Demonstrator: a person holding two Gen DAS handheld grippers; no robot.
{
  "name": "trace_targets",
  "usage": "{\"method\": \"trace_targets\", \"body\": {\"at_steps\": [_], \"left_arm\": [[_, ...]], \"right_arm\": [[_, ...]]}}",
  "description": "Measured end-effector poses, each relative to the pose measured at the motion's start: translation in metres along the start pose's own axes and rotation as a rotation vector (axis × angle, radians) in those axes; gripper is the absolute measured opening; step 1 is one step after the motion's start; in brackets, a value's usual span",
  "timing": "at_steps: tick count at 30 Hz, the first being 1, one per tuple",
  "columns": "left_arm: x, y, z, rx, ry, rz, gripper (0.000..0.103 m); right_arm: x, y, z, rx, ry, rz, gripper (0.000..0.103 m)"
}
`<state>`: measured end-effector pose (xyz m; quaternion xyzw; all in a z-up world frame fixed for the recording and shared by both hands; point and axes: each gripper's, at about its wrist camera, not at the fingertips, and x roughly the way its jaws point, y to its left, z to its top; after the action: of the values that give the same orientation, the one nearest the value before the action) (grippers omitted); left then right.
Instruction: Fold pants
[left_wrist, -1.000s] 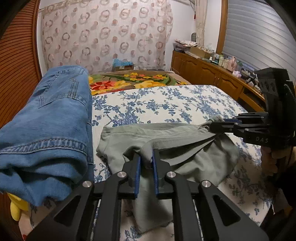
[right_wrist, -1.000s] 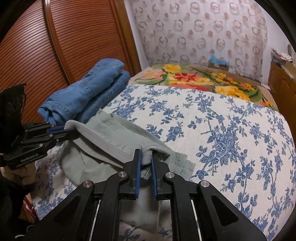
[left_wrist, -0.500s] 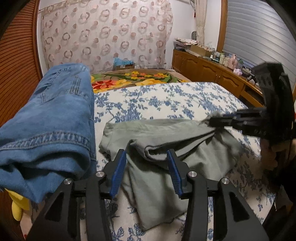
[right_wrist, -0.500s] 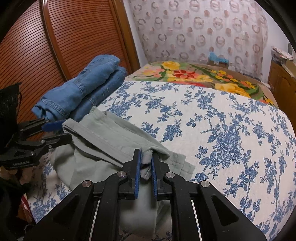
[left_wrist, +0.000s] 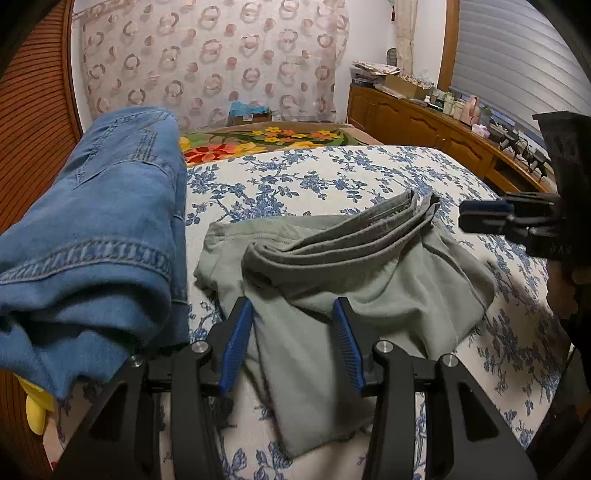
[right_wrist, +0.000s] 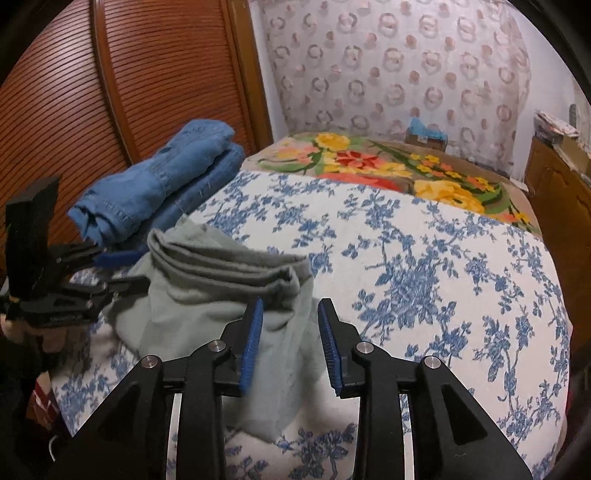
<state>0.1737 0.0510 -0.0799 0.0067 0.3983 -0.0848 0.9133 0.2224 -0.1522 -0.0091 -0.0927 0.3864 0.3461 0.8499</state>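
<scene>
The grey-green pants (left_wrist: 354, 273) lie folded in a loose heap on the blue-flowered bedspread (left_wrist: 332, 177), waistband layers stacked on top. They also show in the right wrist view (right_wrist: 221, 291). My left gripper (left_wrist: 291, 343) is open and empty, just short of the pants' near edge. My right gripper (right_wrist: 290, 339) is open and empty, over the pants' near right corner. The right gripper also shows at the right of the left wrist view (left_wrist: 480, 218), beside the waistband end. The left gripper also shows at the left of the right wrist view (right_wrist: 122, 269), beside the pants.
Folded blue jeans (left_wrist: 103, 229) lie close to the left of the pants, also seen in the right wrist view (right_wrist: 162, 181). A flowered blanket (right_wrist: 388, 166) covers the far end of the bed. A wooden slatted door (right_wrist: 110, 92) stands left, a wooden cabinet (left_wrist: 424, 125) right.
Both grippers have opened and let go of the pants: the left one first, then the right. The pants have dropped onto the bed in a folded heap.
</scene>
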Motion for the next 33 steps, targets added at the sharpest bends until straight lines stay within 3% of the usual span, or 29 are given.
{"method": "trace_targets", "body": {"at_steps": [11,17,24,33], "left_arm": [[0.006,0.009,0.004,-0.034,-0.007,0.032,0.045],[0.002,0.011,0.004,-0.043,-0.019,0.036,0.045],[-0.011,0.005,0.0,-0.038,-0.043,0.027,0.045],[-0.033,0.003,-0.027,-0.057,-0.031,0.021,0.045]], "right_arm": [[0.045,-0.002,0.018,-0.052,0.075,-0.021,0.03],[0.052,-0.015,0.026,-0.033,0.059,-0.115,0.027],[0.029,-0.022,0.019,0.024,0.032,-0.092,0.027],[-0.02,-0.006,-0.023,0.051,0.032,-0.05,0.027]]}}
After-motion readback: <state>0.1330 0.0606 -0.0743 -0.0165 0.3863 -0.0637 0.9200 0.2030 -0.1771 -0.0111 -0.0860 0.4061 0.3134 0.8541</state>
